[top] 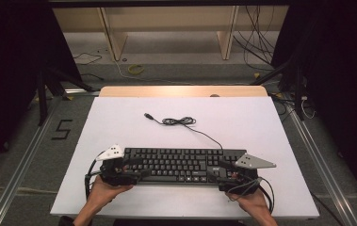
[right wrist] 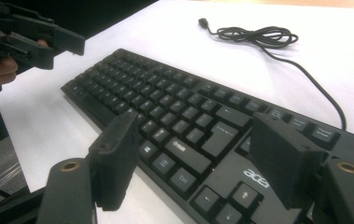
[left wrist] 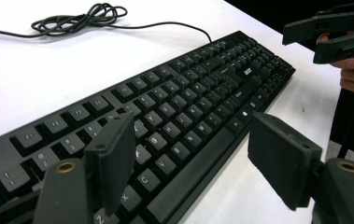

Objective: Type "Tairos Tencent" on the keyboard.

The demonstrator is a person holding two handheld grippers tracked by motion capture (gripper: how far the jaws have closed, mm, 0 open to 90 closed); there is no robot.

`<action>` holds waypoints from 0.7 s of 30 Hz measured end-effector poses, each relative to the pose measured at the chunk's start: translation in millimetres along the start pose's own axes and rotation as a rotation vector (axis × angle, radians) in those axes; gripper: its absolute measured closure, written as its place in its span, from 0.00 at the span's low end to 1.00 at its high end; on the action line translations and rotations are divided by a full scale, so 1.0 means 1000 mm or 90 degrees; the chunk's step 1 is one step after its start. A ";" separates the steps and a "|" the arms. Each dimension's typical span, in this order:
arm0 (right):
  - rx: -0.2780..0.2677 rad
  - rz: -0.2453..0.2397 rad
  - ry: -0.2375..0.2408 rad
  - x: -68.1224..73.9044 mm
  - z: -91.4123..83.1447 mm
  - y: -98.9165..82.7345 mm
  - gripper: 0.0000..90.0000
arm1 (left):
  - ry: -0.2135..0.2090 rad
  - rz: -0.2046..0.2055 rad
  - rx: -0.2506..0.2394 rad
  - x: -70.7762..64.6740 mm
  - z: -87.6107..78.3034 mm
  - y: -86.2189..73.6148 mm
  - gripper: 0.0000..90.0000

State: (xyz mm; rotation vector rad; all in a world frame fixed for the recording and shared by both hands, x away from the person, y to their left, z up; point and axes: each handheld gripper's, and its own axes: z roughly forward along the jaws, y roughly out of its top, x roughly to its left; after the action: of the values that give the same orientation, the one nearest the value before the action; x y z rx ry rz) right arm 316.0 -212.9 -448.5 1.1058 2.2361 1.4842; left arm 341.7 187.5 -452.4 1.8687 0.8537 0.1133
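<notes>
Fingers (left wrist: 114, 163) of both grippers stand open at either end of the black keyboard (top: 181, 165), nothing held, so closing on its ends seems the next move.

Black keyboard (top: 178, 165) lies flat near the white table's front edge, cable coiled behind.
</notes>
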 end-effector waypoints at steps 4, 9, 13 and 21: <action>-0.001 0.001 -0.006 -0.001 -0.004 -0.003 0.38 | -0.002 -0.001 -0.004 -0.002 -0.002 -0.004 0.35; -0.004 -0.003 -0.011 -0.002 -0.008 -0.007 0.38 | -0.007 0.000 -0.011 -0.005 -0.006 -0.008 0.35; -0.009 -0.001 -0.016 -0.002 -0.012 -0.011 0.38 | -0.008 -0.001 -0.014 -0.007 -0.008 -0.011 0.34; -0.010 0.001 -0.022 -0.004 -0.017 -0.017 0.37 | -0.008 0.000 -0.016 -0.009 -0.010 -0.016 0.31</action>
State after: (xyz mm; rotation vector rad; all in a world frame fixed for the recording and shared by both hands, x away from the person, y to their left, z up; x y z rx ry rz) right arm 301.0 -231.0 -456.4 1.1201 2.1978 1.4687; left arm 322.7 193.2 -458.5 1.8437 0.8403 0.1125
